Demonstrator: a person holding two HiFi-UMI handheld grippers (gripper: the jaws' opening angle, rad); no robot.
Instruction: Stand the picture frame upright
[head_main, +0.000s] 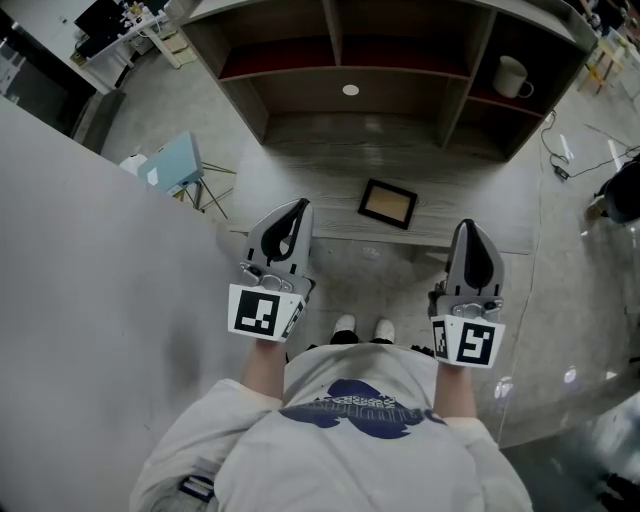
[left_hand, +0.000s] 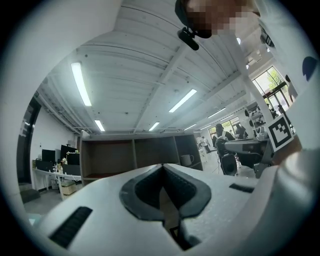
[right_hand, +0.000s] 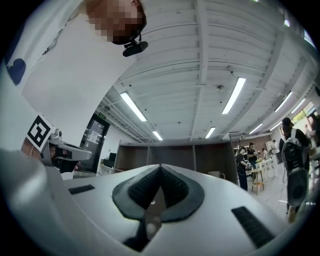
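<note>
The picture frame (head_main: 388, 203) lies flat on the wooden surface (head_main: 300, 165), near its front edge. It is between the two tongs and apart from both. The left tongs (head_main: 297, 208) and the right tongs (head_main: 468, 230) are fully closed and hold nothing (each one's own view shows the jaws pressed together). What is inside the frame is too small to tell. A mug (head_main: 512, 76) stands in the right compartment of the shelf (head_main: 400, 75).

The left gripper (head_main: 296, 208) and right gripper (head_main: 468, 228) point forward side by side, fingers (left_hand: 142, 192) closed together, holding nothing.
</note>
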